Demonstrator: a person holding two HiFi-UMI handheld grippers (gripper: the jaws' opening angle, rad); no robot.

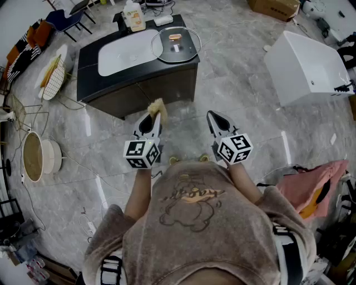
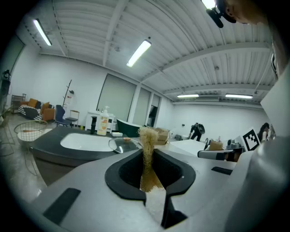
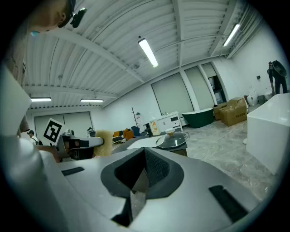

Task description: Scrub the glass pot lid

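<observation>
Two grippers, hand-held, side by side in front of a person standing on a grey marble-look floor (image 1: 239, 50).

1. Left gripper (image 1: 152, 116): clenched on a tan fibrous scrubber (image 1: 157, 106). The wad is pinched between the jaws and its frayed end sticks out past the tips.
2. Right gripper (image 1: 215, 119): jaws pressed together with nothing between them, level with the left one and apart from it.
3. Glass pot lid (image 1: 175, 44): lies flat on the right end of a dark counter (image 1: 139, 78), far from both grippers, knob up. Neither gripper touches it.
4. White sink basin (image 1: 125, 51): set in the counter, just left of the lid.
5. Soap bottle (image 1: 133, 16): upright at the counter's far edge, beyond the basin.
6. White box-shaped unit (image 1: 306, 67): on the floor to the far right, well apart from the counter.
7. Wire rack (image 1: 53, 78): left of the counter.
8. Round basket (image 1: 33, 157): near left.
9. Pink cloth (image 1: 308, 186): near right.
</observation>
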